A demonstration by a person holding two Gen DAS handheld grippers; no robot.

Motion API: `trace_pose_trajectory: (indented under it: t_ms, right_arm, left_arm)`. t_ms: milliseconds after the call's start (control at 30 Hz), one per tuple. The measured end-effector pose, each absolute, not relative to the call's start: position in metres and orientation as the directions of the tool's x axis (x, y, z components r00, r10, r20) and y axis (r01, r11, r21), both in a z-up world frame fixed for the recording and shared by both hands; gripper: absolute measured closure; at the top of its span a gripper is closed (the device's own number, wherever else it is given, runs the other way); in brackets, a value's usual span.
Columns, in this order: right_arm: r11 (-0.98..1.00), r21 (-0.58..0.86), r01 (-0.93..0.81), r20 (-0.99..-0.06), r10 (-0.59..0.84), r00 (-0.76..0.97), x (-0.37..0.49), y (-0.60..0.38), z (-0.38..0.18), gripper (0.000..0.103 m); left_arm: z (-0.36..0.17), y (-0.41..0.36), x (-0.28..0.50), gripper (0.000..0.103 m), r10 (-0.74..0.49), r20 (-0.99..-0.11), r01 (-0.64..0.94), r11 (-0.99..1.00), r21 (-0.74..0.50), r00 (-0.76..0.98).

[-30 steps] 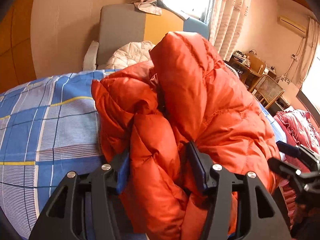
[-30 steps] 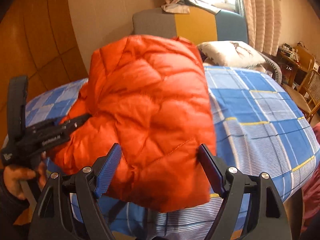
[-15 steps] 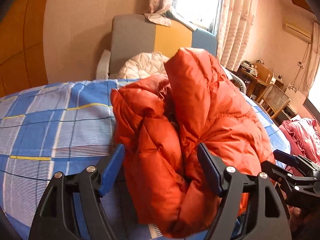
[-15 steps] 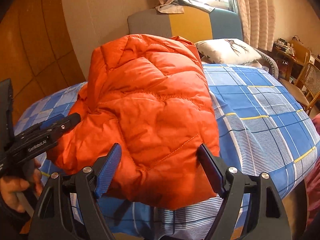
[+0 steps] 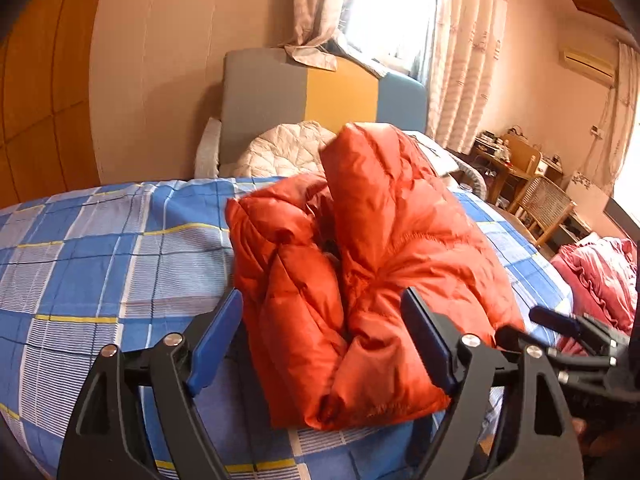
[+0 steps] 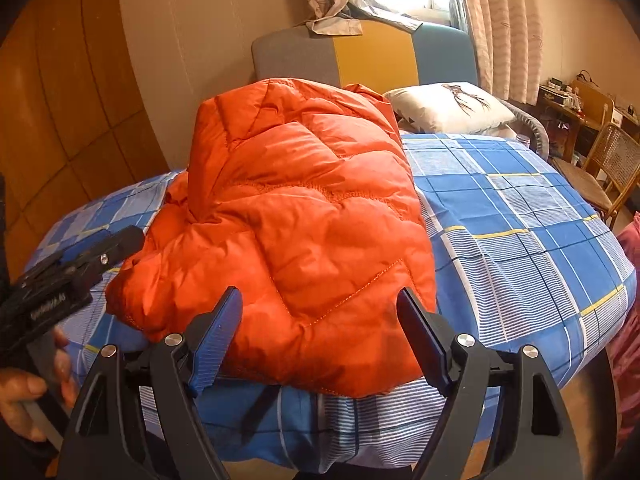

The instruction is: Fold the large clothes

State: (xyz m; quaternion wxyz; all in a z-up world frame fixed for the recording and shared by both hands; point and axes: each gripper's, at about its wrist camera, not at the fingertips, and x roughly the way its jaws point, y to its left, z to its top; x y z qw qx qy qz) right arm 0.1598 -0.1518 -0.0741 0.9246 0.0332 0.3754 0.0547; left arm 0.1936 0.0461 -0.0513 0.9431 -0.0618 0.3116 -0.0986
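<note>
Orange jacket (image 5: 372, 264) sits bundled on the blue plaid bed (image 5: 88, 264), near its front edge, pillow (image 6: 448, 106) at 1 o'clock behind it in the right view. Left gripper (image 5: 322, 340) is spread wide, holding nothing, jaws either side of the jacket's near end. Right gripper (image 6: 320, 338) likewise wide open and empty, jacket edge between its blue pads (image 6: 216, 332); contact unclear.

The bed (image 6: 520, 232), in a blue plaid sheet, carries the folded orange jacket (image 6: 296, 224) and a white pillow (image 6: 448, 106) at its head
</note>
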Motion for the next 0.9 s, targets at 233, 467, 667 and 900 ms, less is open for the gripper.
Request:
trace_pose_trajectory:
  t_ms: [233,467,667,900]
  right_arm:
    - [0.987,0.107,-0.122,-0.711,0.161,0.685,0.163,-0.141,-0.086,0.024]
    - [0.98,0.12,-0.159,-0.706,0.197,0.68,0.16,-0.138,-0.087,0.024]
    - [0.976,0.124,-0.18,-0.7,0.215,0.681,0.161,-0.138,-0.086,0.024]
    - [0.98,0.081,-0.182,-0.692,0.186,0.697,0.155,-0.132,-0.075,0.024]
  left_arm:
    - [-0.03,0.03,0.219,0.024,-0.36,-0.57,0.287,0.933,-0.217,0.739]
    - [-0.056,0.016,0.266,0.024,-0.439,-0.664,0.328,0.898,-0.294,0.606]
    - [-0.075,0.021,0.286,0.058,-0.522,-0.67,0.347,0.853,-0.39,0.528]
    - [-0.071,0.028,0.272,0.095,-0.525,-0.626,0.411,0.849,-0.333,0.576]
